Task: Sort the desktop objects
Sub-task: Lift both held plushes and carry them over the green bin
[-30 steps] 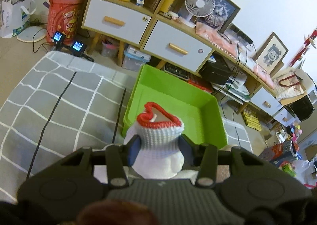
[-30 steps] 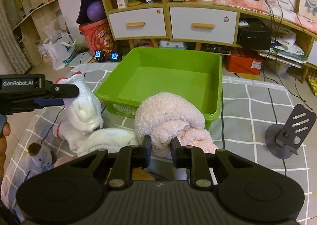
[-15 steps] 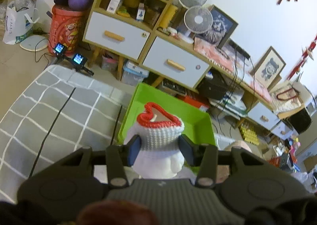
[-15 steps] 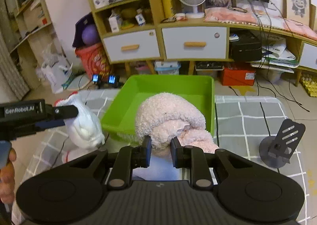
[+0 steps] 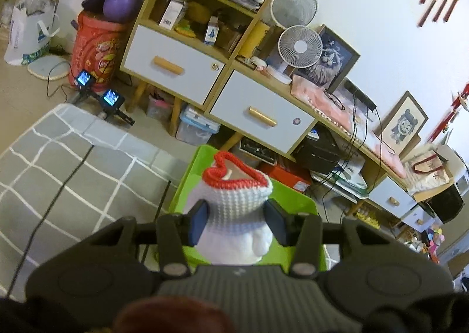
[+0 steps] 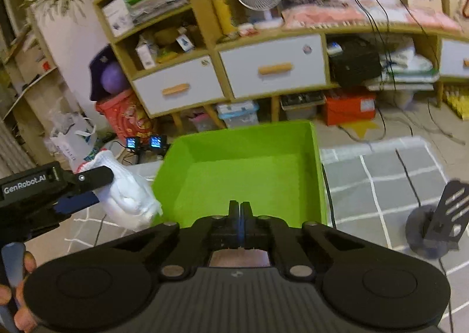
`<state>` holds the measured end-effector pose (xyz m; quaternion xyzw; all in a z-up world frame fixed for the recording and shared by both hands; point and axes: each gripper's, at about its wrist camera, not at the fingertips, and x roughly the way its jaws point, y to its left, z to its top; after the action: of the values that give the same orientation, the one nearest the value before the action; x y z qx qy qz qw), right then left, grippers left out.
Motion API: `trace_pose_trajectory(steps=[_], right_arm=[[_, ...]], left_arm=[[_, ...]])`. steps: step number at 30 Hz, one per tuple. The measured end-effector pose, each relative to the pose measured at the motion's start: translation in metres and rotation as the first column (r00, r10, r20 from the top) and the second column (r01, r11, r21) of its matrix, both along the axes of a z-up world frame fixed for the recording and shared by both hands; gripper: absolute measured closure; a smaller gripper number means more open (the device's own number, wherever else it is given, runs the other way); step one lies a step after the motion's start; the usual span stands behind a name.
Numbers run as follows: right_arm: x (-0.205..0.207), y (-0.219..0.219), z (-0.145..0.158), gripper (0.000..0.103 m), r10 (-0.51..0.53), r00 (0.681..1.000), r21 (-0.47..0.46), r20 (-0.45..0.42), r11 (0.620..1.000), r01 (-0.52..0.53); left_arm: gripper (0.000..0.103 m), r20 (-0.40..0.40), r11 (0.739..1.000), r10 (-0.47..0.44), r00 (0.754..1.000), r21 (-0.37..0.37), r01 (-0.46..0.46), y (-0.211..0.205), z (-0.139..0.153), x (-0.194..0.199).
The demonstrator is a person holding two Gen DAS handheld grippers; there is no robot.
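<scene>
- A red snack tub [image 5: 96, 49] with a purple ball [image 5: 121, 6] on it stood at the far left by the cabinet [image 5: 176, 60], and two small lit screens [image 5: 96, 88] sat on the floor in front of it.
- A grey checked mat [image 5: 58, 163] covered the floor on the left, crossed by a black cable [image 5: 49, 207]; that stretch was otherwise open.
- The left gripper [image 5: 236, 220] pinched a white knitted toy [image 5: 234, 215] with a red rim; its blue pads pressed the toy's sides.
- From the right wrist camera, the toy [image 6: 126, 189] hung in the air just beside the bin's left wall, not inside it.
- The green bin [image 6: 318, 169] sat in the middle of the mat, with nothing on the visible part of its floor.
- The right gripper [image 6: 240, 215] was pressed together with nothing between its fingers, above the bin's near edge.
- Behind the bin, storage boxes [image 6: 237, 113] and an orange box [image 6: 348, 104] crowded the space under the cabinet.
- On the right, a black stand [image 6: 436, 221] rested on the mat, well apart from the bin, with a cable [image 6: 407, 174] running between them.
</scene>
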<state>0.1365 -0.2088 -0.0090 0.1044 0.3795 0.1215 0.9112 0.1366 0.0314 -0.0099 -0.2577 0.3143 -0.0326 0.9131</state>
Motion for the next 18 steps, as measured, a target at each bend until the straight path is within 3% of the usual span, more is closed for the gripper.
trace_pose_trajectory(steps=[3, 4, 8, 18], right_arm=[[-0.001, -0.004, -0.005, 0.097, 0.026, 0.999, 0.001, -0.031, 1.000, -0.026], [-0.003, -0.006, -0.006, 0.090, 0.029, 0.999, 0.003, -0.041, 1.000, -0.029], [-0.011, -0.015, -0.009, 0.031, 0.044, 0.996, 0.006, -0.079, 0.999, -0.043], [-0.025, -0.010, -0.027, 0.024, 0.111, 0.970, -0.059, -0.219, 0.990, -0.127]], left_arm=[[0.059, -0.019, 1.000, -0.001, 1.000, 0.001, 0.001, -0.001, -0.006, 0.005], [0.059, -0.023, 1.000, -0.002, 1.000, 0.006, 0.002, -0.002, -0.007, 0.006], [0.059, -0.043, 1.000, -0.007, 0.999, 0.001, 0.007, -0.002, -0.008, 0.004], [0.059, -0.067, 1.000, -0.018, 0.998, 0.010, 0.018, 0.000, -0.005, -0.008]])
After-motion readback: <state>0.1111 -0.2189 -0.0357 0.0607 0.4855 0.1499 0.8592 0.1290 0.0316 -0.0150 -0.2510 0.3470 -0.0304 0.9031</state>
